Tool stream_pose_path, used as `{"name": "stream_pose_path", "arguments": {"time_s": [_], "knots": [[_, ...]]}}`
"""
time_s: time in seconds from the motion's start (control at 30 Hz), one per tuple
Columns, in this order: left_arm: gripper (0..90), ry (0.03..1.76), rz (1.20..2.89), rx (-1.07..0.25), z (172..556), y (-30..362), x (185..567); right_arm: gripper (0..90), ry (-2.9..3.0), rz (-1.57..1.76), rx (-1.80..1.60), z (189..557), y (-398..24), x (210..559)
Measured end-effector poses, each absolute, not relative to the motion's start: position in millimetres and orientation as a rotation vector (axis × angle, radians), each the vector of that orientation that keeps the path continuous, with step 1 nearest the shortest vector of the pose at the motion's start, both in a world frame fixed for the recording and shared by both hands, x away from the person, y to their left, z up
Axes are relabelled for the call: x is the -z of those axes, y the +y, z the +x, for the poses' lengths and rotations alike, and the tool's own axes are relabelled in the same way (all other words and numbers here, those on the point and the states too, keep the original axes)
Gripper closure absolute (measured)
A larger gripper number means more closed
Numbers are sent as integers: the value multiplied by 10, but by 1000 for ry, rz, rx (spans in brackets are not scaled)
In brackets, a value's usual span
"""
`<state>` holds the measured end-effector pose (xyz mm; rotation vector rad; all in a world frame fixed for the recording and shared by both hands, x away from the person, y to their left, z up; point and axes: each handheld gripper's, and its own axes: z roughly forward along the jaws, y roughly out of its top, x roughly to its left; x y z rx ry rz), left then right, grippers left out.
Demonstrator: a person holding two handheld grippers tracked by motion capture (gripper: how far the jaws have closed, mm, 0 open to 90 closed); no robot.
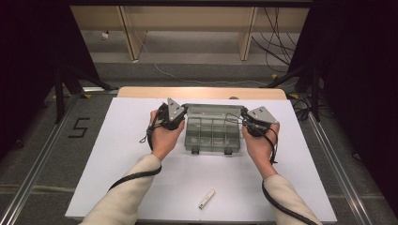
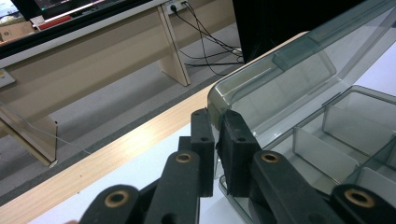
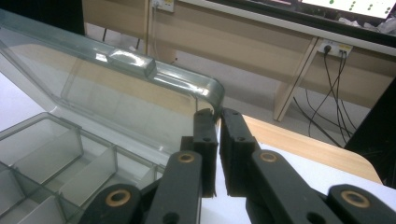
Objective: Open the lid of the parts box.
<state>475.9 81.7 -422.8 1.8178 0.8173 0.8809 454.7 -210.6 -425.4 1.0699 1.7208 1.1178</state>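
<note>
A clear grey plastic compartment box (image 1: 212, 136) lies on the white mat, and its lid (image 1: 213, 110) stands raised at the far side. My left gripper (image 1: 184, 116) is shut on the lid's left corner; in the left gripper view its jaws (image 2: 217, 128) pinch the lid's (image 2: 289, 74) rounded edge above the empty compartments (image 2: 345, 121). At the lid's right corner my right gripper (image 1: 244, 120) does the same. In the right gripper view those jaws (image 3: 218, 125) clamp the lid's (image 3: 116, 88) curved corner, and the dividers (image 3: 46, 149) lie below left.
A small white lighter-like object (image 1: 206, 199) lies near the mat's (image 1: 131, 154) front edge. The wooden table edge (image 1: 202, 92) runs just behind the box. Beyond it are floor, cables (image 1: 277, 42) and wooden furniture legs.
</note>
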Motion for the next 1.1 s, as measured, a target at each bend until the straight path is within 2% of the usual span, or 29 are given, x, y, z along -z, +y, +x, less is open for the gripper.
{"name": "stream_pose_path", "arguments": {"time_s": [0.6, 1.1], "knots": [[842, 865, 1798, -861, 4865, 806, 4207, 860, 1712, 1097, -1131, 4624, -2104, 4233], [862, 992, 1714, -797, 4889, 776, 4214, 859, 1700, 1110, -1134, 4657, -2095, 4228]]}}
